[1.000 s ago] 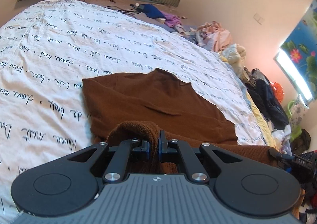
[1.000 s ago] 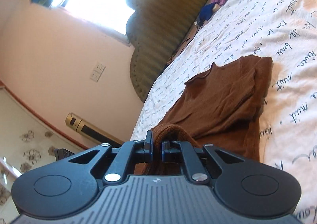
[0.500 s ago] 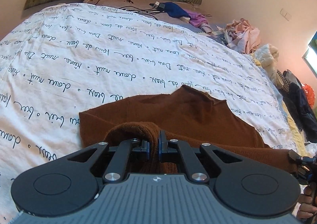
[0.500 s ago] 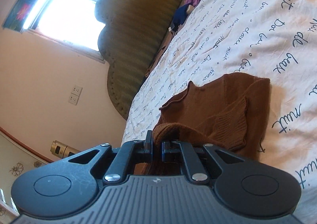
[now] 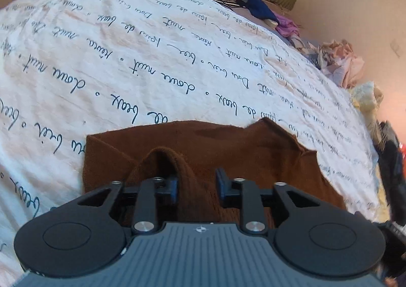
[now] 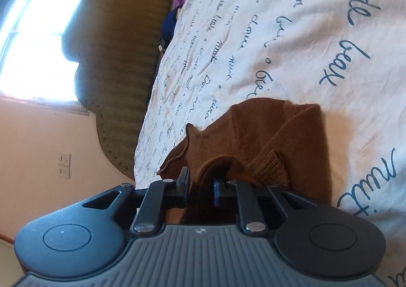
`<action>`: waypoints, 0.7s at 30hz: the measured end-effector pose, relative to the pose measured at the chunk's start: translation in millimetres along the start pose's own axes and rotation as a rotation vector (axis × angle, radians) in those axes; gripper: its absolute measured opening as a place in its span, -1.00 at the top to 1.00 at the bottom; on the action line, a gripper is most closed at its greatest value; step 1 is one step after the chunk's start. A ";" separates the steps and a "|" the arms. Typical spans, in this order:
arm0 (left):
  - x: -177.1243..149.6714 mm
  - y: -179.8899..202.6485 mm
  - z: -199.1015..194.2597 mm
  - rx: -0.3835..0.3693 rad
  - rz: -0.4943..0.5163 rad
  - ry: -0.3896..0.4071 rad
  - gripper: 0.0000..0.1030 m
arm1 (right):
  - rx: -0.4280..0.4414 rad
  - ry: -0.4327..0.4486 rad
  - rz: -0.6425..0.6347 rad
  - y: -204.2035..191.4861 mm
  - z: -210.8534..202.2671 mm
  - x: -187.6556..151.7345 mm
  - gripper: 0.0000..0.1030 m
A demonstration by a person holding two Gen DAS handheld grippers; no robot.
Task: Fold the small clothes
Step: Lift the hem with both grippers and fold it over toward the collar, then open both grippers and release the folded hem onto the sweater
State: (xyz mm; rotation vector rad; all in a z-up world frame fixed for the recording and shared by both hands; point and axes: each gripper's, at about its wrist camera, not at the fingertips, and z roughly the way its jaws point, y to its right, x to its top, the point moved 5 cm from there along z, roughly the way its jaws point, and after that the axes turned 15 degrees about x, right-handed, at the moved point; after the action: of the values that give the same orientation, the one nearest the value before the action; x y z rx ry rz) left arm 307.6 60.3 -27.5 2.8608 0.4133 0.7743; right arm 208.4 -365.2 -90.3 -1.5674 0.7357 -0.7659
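A brown knit sweater (image 5: 228, 150) lies folded over on the white bed sheet (image 5: 127, 58). It also shows in the right wrist view (image 6: 266, 135). My left gripper (image 5: 196, 185) is open, low over the sweater's near edge, with a ribbed fold of it loose between the jaws. My right gripper (image 6: 200, 183) is open too, with a bunched hem loose between its jaws. A ribbed cuff (image 6: 271, 167) lies just right of it.
The sheet (image 6: 304, 33) carries blue script. A green padded headboard (image 6: 121, 58) stands at the bed's head. A blue cloth (image 5: 258, 8), cables and a heap of clothes (image 5: 340, 61) lie along the bed's far right side. A bright window (image 6: 38, 41) is in the wall.
Both grippers carried the sweater's near edge forward over the rest, came down low, and have opened; the fabric they held now lies loose between the jaws.
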 end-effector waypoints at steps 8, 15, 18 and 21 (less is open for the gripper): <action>16.5 -42.1 -8.5 -0.073 -0.292 0.018 -0.29 | 0.078 0.081 -0.016 -13.2 -2.9 7.3 -0.46; 15.8 -34.3 -46.3 0.138 -0.056 0.246 -0.63 | 0.023 0.034 -0.188 -37.6 2.7 -9.8 -0.50; -2.4 -7.5 -60.4 0.172 0.173 0.331 -0.80 | -0.005 -0.068 -0.285 -47.8 12.6 -34.6 -0.51; -33.4 21.5 -63.4 0.190 0.450 0.408 -0.87 | -0.070 -0.129 -0.361 -48.5 19.1 -51.7 -0.54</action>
State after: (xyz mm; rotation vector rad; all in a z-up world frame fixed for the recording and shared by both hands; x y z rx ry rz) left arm 252.2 34.3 15.6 2.9995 -0.1377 1.4803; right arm 195.6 -306.7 -47.9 -1.8212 0.3917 -0.8976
